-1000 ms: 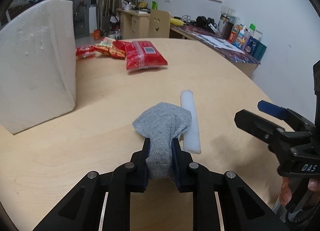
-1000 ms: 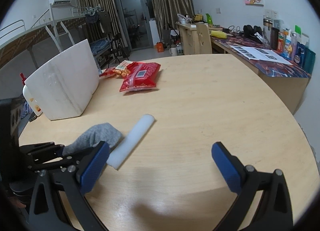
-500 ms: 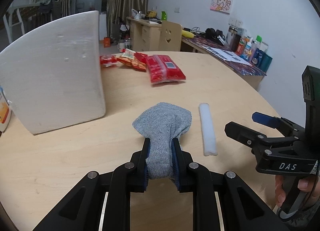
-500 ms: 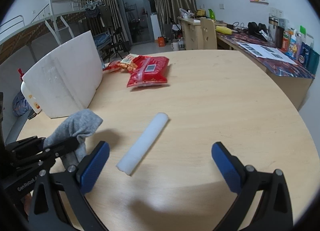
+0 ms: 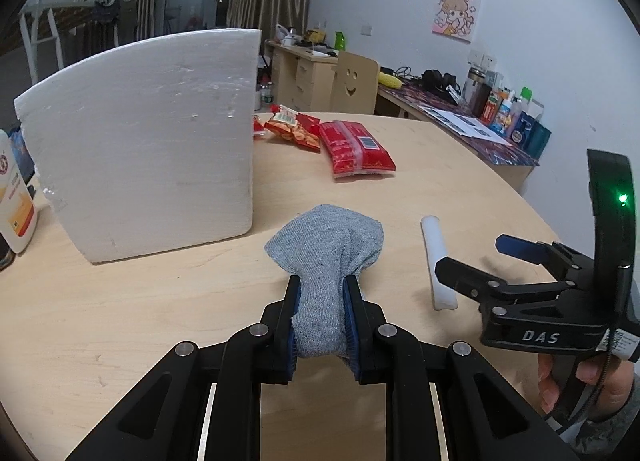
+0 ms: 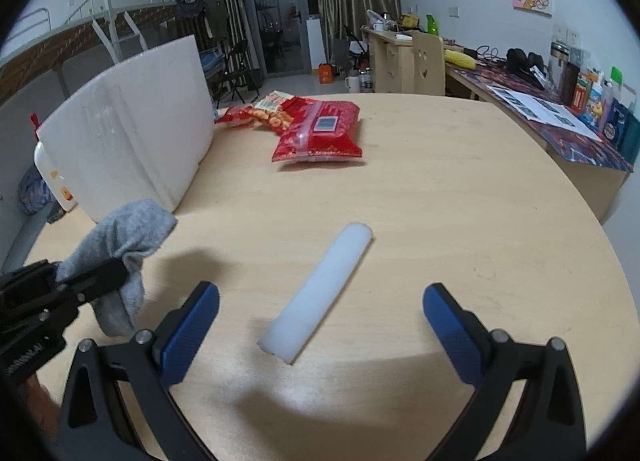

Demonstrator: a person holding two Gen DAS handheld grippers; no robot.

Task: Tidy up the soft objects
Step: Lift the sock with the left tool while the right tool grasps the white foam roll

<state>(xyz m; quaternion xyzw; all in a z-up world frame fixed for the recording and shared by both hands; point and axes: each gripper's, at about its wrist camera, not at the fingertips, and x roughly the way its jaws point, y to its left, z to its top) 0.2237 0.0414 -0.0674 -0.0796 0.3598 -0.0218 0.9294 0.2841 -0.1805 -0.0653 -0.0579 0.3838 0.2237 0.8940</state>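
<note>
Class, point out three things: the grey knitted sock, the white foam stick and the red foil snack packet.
Grey knitted sock (image 5: 326,237), left wrist view, on its bunched upper part.
White foam stick (image 6: 320,293), right wrist view, on its middle.
Red foil snack packet (image 6: 320,133), right wrist view, near its label.

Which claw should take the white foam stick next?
Right, probably. The right claw is open and empty with the white foam stick lying just ahead between its fingers, while the left claw is shut on the grey sock.
</note>
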